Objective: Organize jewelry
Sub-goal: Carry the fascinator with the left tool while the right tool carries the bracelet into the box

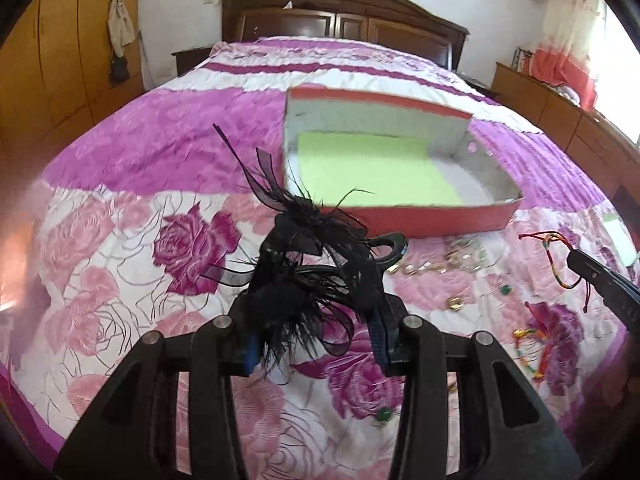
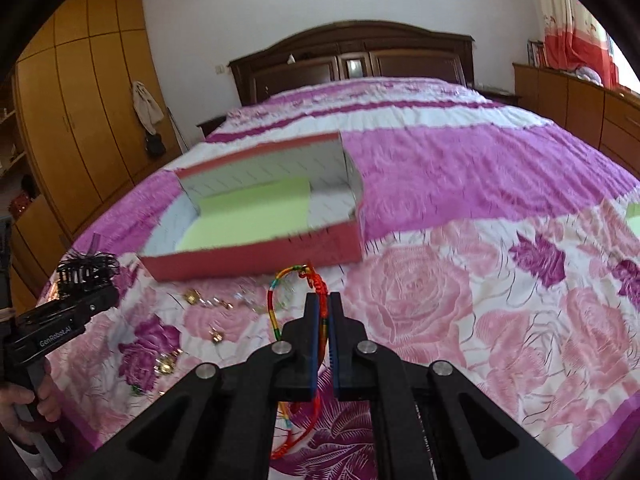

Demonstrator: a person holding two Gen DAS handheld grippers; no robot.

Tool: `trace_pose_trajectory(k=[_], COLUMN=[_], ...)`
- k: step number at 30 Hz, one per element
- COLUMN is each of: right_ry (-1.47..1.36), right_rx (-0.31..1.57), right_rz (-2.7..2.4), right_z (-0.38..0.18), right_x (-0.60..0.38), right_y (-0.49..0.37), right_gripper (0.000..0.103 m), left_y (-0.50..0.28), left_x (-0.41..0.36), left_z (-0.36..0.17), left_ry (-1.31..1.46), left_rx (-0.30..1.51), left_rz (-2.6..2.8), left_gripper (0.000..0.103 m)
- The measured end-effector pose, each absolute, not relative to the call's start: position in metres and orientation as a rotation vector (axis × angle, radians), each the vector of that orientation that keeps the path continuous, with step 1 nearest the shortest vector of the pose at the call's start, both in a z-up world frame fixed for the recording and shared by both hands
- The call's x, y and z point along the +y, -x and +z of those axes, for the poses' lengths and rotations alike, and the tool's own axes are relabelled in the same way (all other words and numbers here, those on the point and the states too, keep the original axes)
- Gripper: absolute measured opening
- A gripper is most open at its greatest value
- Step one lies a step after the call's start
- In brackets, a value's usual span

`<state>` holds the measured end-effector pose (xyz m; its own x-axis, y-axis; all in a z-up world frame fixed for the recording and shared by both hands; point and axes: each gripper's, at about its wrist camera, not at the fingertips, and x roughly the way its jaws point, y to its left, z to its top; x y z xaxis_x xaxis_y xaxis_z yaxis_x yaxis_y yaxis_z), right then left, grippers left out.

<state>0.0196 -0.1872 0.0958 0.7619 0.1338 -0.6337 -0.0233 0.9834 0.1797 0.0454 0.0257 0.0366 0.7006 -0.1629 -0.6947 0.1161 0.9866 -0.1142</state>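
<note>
Both tongs are built of matte black plastic. On the left tongs point(image 1: 320, 276), two pairs of angled black link arms with slotted cut-outs each end in a round silver pivot screw, and blue pads line the inner faces of the fingers. The right tongs point(image 2: 323, 308) have the same silver screws and blue-edged fingers point(image 2: 311, 320). Seen from the right wrist, the left unit's body bears white "GenRobot.AI" lettering, and a bare-skinned hand point(image 2: 30, 404) wraps its grey handle.
</note>
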Motion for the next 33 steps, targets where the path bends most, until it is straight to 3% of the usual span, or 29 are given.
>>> trace_pose_trajectory(k=[18,33], right_ry=[-0.124,-0.134], right_rx=[0.617,0.712], right_rz=[0.151,0.136], right_z=[0.142,0.111], right_x=[-0.169,-0.162], right_y=[-0.071,-0.179], right_gripper=[0.005,0.005], left_y=[-0.098,-0.182], left_x=[-0.004,-0.024], left_z=[0.071,0.048], left_ry=[0.019,0.022], left_rx=[0.724,0.770], left_rz=[-0.195,-0.195], left_gripper=[0.035,0.035])
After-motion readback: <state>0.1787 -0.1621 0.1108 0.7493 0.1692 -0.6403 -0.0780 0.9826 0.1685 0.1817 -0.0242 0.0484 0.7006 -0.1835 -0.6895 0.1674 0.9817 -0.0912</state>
